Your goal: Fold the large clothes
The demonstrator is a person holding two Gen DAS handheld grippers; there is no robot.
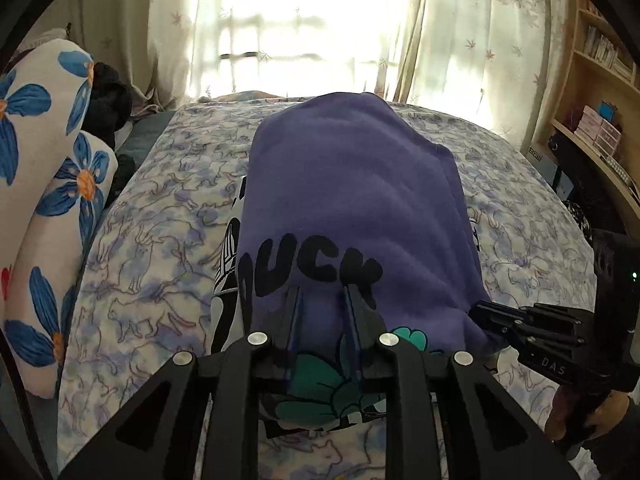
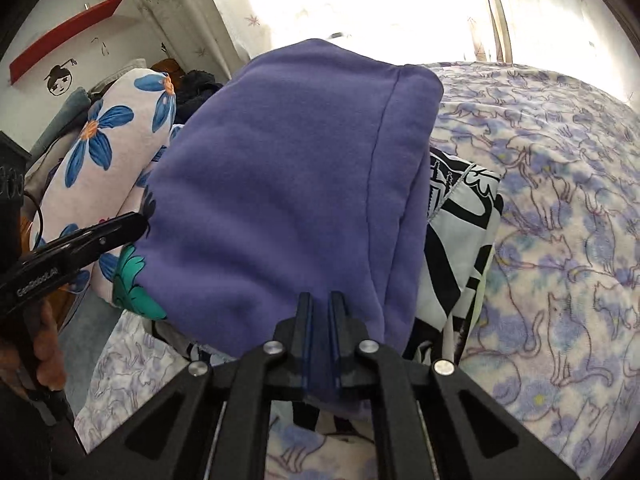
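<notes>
A: On the bed (image 1: 160, 264), across its cat-print blanket, what does the left wrist view show?

B: A purple sweatshirt (image 1: 352, 200) fills the centre, running from 12 o'clock down to 6 o'clock. Dark lettering reading "UCK" and a teal flower print lie at its near edge. The left gripper (image 1: 322, 296) has its jaws drawn together on that near edge, cloth pinched between them.

A: And the other tool?

B: The right gripper (image 1: 486, 312) enters at 4 o'clock, its tips touching the sweatshirt's right-hand near corner. The holder's hand (image 1: 592, 412) shows at 5 o'clock.

A: What does the right wrist view add?

B: The right gripper (image 2: 320, 304) is clamped on a purple fold at 6 o'clock; the sweatshirt (image 2: 288, 184) rises from there toward 12 o'clock. The left gripper (image 2: 136, 222) meets the cloth at 9 o'clock. A black-and-white printed garment (image 2: 464, 240) lies beneath the sweatshirt, showing at 3 o'clock of it.

A: Surroundings?

B: Blue-flowered pillows (image 1: 48, 184) at 9 o'clock in the left view, sheer curtains (image 1: 320, 24) at 12 o'clock, wooden shelves (image 1: 600, 92) at 2 o'clock; a red wall shelf (image 2: 64, 36) at 10 o'clock in the right view.
</notes>
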